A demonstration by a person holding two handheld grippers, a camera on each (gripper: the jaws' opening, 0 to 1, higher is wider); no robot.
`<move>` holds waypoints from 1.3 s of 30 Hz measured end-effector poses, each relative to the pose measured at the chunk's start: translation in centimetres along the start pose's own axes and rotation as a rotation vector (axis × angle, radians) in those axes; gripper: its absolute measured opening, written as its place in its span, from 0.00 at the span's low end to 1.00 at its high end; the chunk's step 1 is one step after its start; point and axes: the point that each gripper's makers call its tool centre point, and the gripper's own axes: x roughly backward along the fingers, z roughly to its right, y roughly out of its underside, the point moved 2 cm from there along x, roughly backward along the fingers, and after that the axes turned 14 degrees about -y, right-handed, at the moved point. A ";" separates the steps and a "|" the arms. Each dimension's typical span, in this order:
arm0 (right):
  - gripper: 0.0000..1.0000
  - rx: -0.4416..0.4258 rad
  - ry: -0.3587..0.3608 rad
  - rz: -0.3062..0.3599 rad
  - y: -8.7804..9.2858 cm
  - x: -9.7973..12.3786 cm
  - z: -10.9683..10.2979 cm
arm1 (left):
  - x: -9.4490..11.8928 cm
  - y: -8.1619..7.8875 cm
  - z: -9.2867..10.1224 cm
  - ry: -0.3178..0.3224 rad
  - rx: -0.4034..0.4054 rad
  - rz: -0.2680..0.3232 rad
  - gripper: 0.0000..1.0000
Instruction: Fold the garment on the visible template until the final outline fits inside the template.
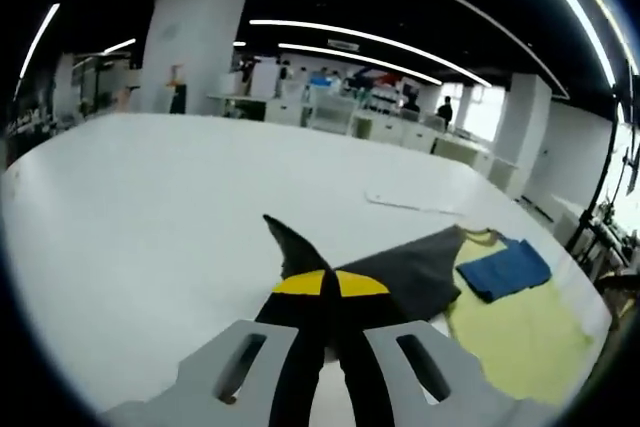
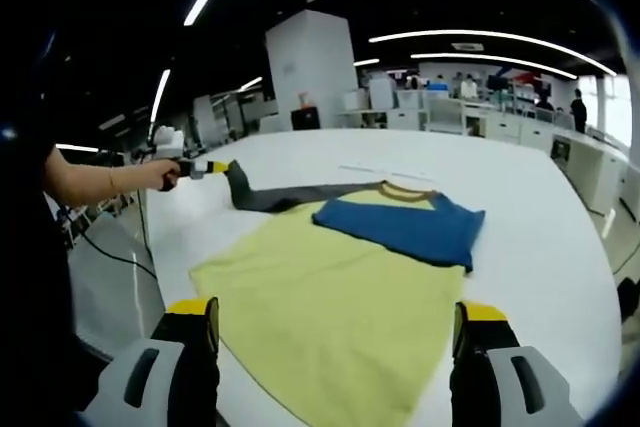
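Fabric looks light and limp: our left gripper (image 1: 322, 292) pinches the grey sleeve (image 1: 400, 272) tip, while our right gripper (image 2: 335, 332) hangs wide open above the yellow shirt (image 2: 330, 307) hem, our next hold.

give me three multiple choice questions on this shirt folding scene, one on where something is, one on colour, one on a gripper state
1. Where does the blue sleeve lie?
A. folded onto the yellow shirt body
B. hanging off the table
C. under the grey sleeve

2. What colour is the sleeve held by the left gripper?
A. blue
B. dark grey
C. red

3. How is the right gripper?
A. shut on the hem
B. shut on nothing
C. open

Answers: 1 A, it rests across the shirt's upper part. 2 B, grey cloth sits between the closed jaws. 3 C, the jaws stand wide apart over the shirt.
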 end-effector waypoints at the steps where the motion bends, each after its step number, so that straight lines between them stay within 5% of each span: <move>1: 0.96 -0.001 0.000 0.000 0.0 0.0 0.0 | 0.0 -0.1 0.2 0.004 -0.001 0.003 0.00; 22: 0.97 0.008 -0.023 0.008 -0.1 -0.4 -0.8 | -0.6 -1.9 8.7 0.192 -0.009 0.030 0.00; 39: 0.97 0.008 -0.026 -0.001 0.3 -0.4 -0.9 | -0.7 -1.7 14.3 0.283 -0.041 0.024 0.00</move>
